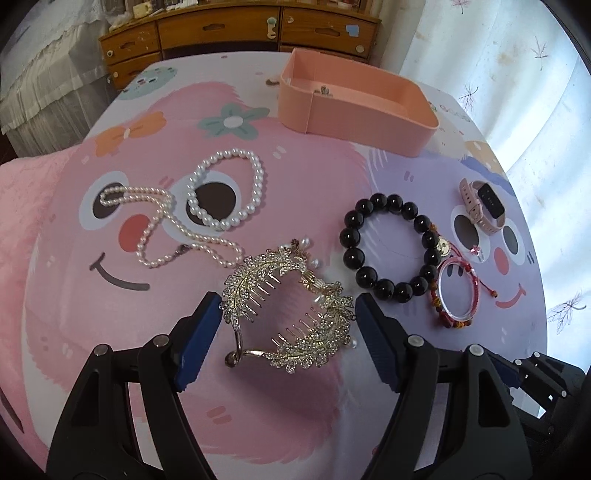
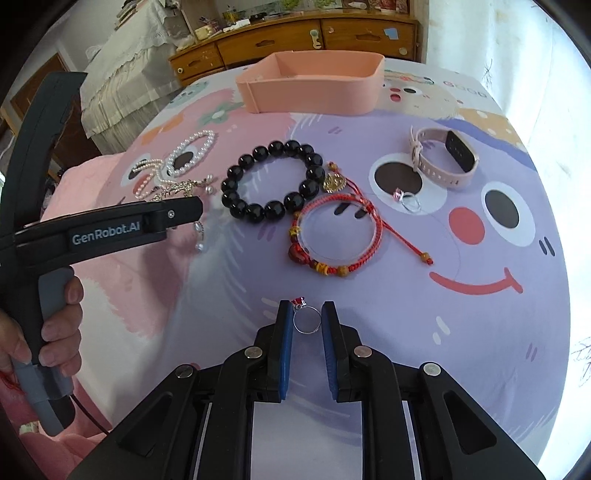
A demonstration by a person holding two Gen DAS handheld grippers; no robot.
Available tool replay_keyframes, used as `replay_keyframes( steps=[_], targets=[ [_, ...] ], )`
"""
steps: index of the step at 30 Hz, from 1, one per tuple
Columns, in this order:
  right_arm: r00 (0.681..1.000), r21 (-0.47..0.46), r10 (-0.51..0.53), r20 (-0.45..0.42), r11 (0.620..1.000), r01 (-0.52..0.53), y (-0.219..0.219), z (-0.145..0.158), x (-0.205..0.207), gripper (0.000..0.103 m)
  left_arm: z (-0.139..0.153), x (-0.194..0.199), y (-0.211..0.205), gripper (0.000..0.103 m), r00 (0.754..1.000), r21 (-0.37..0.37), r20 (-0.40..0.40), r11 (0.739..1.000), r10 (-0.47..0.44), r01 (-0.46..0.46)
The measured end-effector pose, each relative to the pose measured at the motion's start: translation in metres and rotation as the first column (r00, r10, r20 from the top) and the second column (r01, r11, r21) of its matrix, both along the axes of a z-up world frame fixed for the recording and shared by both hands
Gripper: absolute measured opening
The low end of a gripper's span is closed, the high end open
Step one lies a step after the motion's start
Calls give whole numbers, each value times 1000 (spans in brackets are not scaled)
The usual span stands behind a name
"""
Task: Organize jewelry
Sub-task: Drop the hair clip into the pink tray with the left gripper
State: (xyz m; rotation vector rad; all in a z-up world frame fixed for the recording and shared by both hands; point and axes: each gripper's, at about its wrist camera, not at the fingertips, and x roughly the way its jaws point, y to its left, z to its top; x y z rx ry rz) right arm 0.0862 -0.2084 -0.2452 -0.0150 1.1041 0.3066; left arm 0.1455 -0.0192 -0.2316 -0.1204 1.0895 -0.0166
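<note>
My left gripper (image 1: 288,306) is open, its blue fingers on either side of a gold rhinestone leaf hair comb (image 1: 291,302) lying on the cartoon cloth. My right gripper (image 2: 307,317) is shut on a silver ring with a red stone (image 2: 306,319), held between its blue pads above the cloth. A pink open box (image 1: 354,107) stands at the back; it also shows in the right wrist view (image 2: 314,88). Black bead bracelet (image 2: 273,179), red cord bracelet (image 2: 334,236), pink-strap watch (image 2: 443,158) and another ring (image 2: 408,201) lie on the cloth.
A pearl bracelet (image 1: 227,188) and a pearl necklace (image 1: 166,229) lie left of the comb. A small item (image 1: 324,90) sits inside the box. A wooden drawer unit (image 1: 236,29) stands behind the table. The left tool and hand (image 2: 59,295) are at the right view's left.
</note>
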Motion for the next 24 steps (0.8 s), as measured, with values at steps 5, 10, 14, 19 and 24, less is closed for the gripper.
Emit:
replay_keyframes(
  steps=[5, 10, 14, 19, 24],
  targets=[
    [999, 64, 5, 34, 998, -8, 4, 22, 6, 15, 28, -1, 9, 72, 999, -51, 32, 999, -3, 5],
    [996, 121, 5, 89, 993, -16, 14, 50, 21, 15, 65, 4, 15, 72, 995, -76, 100, 997, -15, 23],
    [991, 168, -5, 134, 986, -18, 20, 72, 38, 15, 88, 11, 20, 72, 988, -97, 150, 994, -27, 42],
    [985, 212, -22, 171, 977, -15, 27, 93, 62, 15, 115, 25, 24, 72, 977, -105, 212, 993, -36, 60],
    [976, 209, -52, 212, 978, 6, 31, 111, 88, 15, 137, 48, 26, 72, 965, -102, 255, 991, -53, 82]
  ],
)
